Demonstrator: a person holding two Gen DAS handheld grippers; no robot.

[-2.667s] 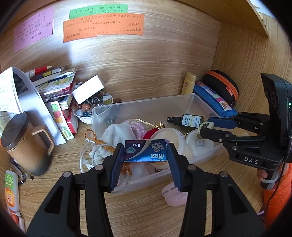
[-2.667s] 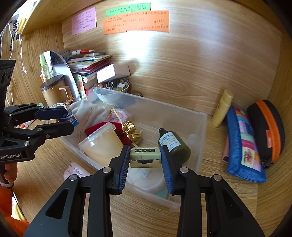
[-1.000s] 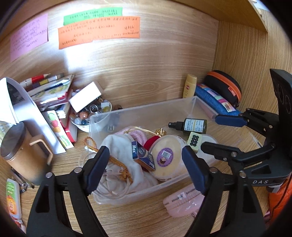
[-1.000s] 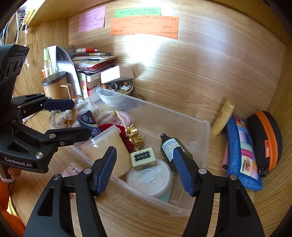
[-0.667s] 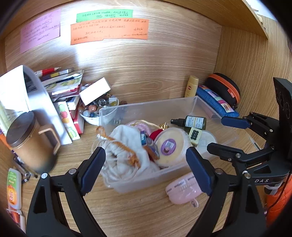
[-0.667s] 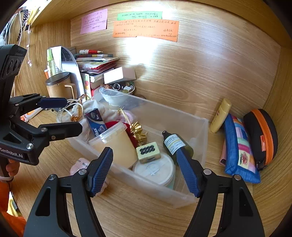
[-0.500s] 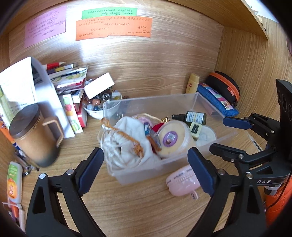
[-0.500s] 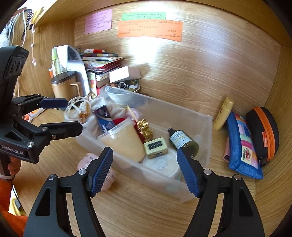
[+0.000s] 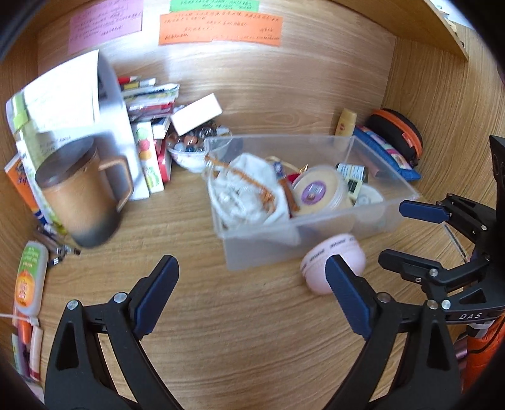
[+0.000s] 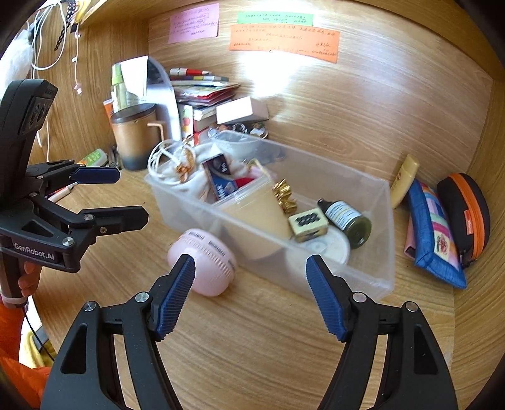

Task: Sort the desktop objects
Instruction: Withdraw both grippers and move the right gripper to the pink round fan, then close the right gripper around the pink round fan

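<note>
Left gripper (image 9: 251, 291) and right gripper (image 10: 249, 291): both released, jaws just opened wider, empty above the desk (image 9: 252, 331). Pink case (image 10: 202, 261) lies against the clear bin (image 10: 363, 271).

Desk (image 9: 252, 331) light wood grain. Bin (image 10: 372, 271) clear plastic. Round case (image 10: 202, 261) at the bin's 7 o'clock pale pink, dark lettering. Mug (image 9: 82, 195) tan fading to black base, dark lid. Pouch (image 10: 435, 236) blue with multicolour stripes; case (image 10: 467, 214) at its 3 o'clock black, orange zip. Wall notes: pink (image 10: 193, 22), green (image 10: 274, 19), orange (image 10: 284, 42). Bottle (image 10: 347, 217) dark green, white label.
</note>
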